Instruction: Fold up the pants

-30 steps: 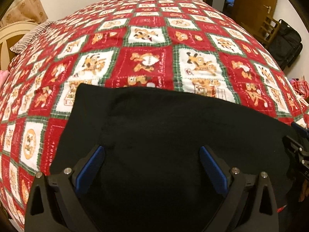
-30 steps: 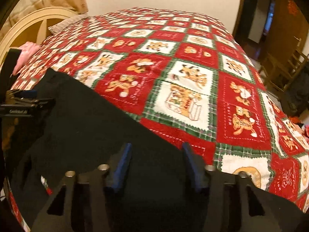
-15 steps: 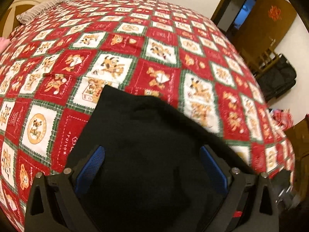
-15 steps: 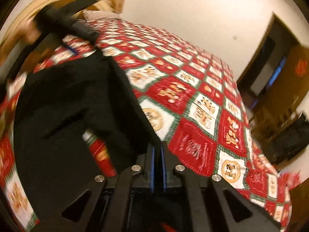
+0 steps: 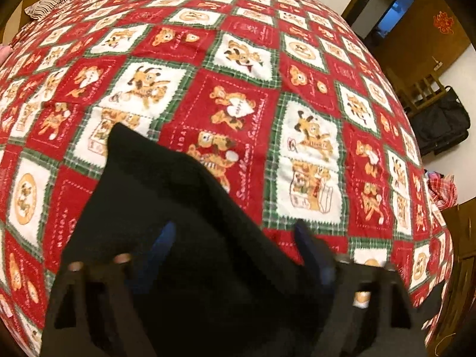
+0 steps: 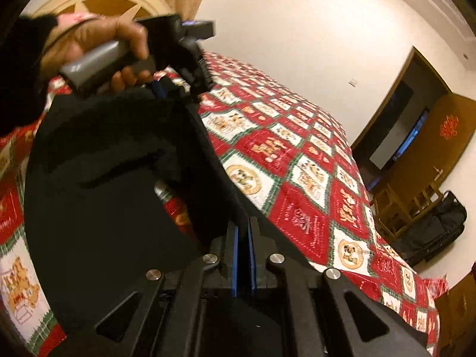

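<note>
Closest in, the right gripper [image 6: 244,232] has its blue-lined jaws pinched tight on an edge of the black pants [image 6: 113,178], lifting that side off the patchwork bedspread [image 6: 312,184]. The left gripper [image 5: 235,250] sits over the same dark cloth with its jaws spread wide (blurred, though the gap shows), pants running between them without being clamped. Beyond, the person's left hand [image 6: 98,50] grips the handle. Farther back stand a striped pillow [image 5: 56,4], a wooden chair [image 6: 407,208] and a black bag [image 6: 437,229].
</note>
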{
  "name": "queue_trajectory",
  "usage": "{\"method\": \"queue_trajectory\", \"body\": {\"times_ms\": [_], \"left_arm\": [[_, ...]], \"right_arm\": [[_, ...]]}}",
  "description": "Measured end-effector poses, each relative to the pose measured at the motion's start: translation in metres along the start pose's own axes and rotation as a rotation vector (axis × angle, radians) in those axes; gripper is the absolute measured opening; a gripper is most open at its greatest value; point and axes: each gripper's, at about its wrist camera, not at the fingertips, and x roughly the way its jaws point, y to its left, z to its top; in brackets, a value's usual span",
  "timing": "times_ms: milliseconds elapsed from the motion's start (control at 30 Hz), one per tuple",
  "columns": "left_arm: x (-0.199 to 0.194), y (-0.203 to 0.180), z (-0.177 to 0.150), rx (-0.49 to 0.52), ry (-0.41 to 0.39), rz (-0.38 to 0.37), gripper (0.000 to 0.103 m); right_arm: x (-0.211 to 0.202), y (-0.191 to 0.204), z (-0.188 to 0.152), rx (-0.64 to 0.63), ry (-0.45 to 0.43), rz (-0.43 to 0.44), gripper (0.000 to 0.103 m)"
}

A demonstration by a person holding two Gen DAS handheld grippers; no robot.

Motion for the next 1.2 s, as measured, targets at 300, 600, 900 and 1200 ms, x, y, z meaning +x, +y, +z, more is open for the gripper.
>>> {"method": "queue_trajectory", "body": {"times_ms": [300,600,900,1200], "left_arm": [[-0.042,0.028,-0.015,-0.077,-0.119,-0.237,0.013],[-0.136,0.042,-0.080,0.015,-0.297,-0.293,0.013],[-0.136,0.078,-0.160,-0.001,-0.333,-0.181,0.013],[-0.102,0.113,-0.193,-0.055,-0.298,-0.057,0.013]], "right_arm": [[-0.031,-0.013,0.017,0.055,-0.054,0.004,0.005],[-0.096,0.015,0.013,-0.011,-0.107,0.066,0.005],[-0.093,0.060,-0.027,-0.041,-0.006,0.173,0.005],[-0.070,0.094,-0.059,-0.137,0.100,0.216,0.005]]}}
